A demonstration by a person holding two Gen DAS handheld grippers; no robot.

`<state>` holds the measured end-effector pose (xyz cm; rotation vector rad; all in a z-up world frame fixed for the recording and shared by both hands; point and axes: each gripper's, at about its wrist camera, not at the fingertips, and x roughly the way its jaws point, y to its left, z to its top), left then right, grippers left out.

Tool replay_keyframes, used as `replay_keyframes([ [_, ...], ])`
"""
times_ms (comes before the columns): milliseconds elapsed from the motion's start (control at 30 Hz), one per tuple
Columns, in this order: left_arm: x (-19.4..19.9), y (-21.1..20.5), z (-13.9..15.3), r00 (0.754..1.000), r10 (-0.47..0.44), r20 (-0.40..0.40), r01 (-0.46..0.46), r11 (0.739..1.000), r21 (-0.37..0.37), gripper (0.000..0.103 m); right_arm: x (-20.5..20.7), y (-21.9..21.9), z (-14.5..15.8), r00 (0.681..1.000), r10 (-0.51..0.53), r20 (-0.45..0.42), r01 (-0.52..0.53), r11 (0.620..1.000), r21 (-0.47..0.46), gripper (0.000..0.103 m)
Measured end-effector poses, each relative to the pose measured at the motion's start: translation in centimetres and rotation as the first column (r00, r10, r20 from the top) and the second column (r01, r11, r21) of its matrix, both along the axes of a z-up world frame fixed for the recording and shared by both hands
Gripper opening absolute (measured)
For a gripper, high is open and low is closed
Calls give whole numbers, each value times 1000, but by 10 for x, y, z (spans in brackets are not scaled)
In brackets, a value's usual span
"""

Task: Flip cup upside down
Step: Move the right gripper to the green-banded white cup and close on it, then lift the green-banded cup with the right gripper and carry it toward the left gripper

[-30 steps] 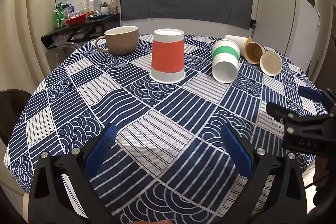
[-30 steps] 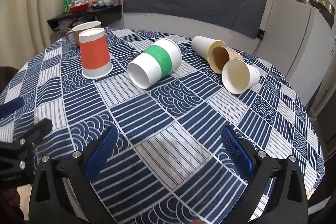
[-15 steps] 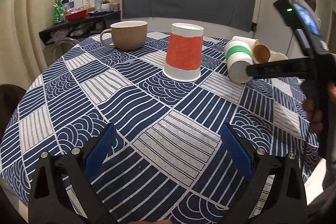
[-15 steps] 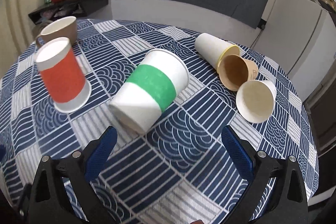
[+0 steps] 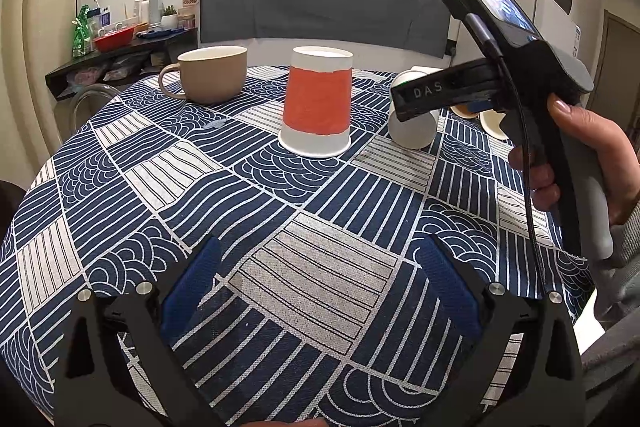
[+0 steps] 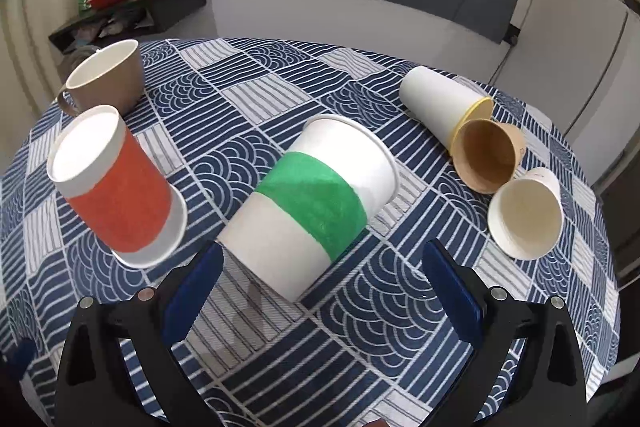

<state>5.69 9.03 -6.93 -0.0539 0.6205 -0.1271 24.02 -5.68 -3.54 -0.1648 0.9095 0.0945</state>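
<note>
done: red cup upside down on desk | left: green cup on its side | right gripper spread wide, empty, near it | left gripper spread wide, empty

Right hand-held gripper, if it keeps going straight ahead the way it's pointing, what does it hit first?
Most likely the green-banded cup, lying on its side directly ahead of the open right hand-held gripper. The cup's closed base sits nearest, between the blue pads; depth is uncertain.
</note>
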Motion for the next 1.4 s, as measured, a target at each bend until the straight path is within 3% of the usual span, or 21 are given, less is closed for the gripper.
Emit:
replay_keyframes([
  [333, 1, 3, -2, 1000, -10, -12, 10, 1000, -8, 97, 22, 6, -15, 996, -92, -12, 92, 996, -15, 95],
  [533, 2, 4, -3, 1000, -10, -25, 10, 1000, -14, 97, 25, -14, -21, 993, -104, -51, 109, 990, 93, 93],
  [567, 3, 4, -4, 1000, -9, -27, 9, 1000, -14, 97, 24, -16, -21, 993, -102, -51, 107, 989, 106, 92],
  [600, 4, 5, -4, 1000, -6, -30, 6, 1000, -12, 97, 24, -17, -21, 994, -97, -51, 103, 988, 111, 77],
  [633, 4, 5, -4, 1000, -3, -31, 2, 1000, -11, 97, 23, -19, -21, 994, -94, -56, 100, 988, 115, 69],
  [733, 5, 5, -5, 999, 12, -35, -12, 1000, 3, 97, 22, -22, -22, 995, -77, -58, 84, 988, 130, 63],
  [900, 3, 6, -4, 997, 57, -47, -56, 998, 26, 97, 9, -29, -22, 997, -58, -44, 63, 990, 125, 61],
  [1200, -14, -12, 6, 999, 28, -26, -27, 997, 67, 97, -41, -46, -23, 1000, -9, -26, 12, 993, 116, 61],
  [1400, -23, -22, 10, 999, 18, -41, -16, 998, 56, 97, -81, -59, -22, 1000, 4, -10, -3, 995, 104, 61],
])
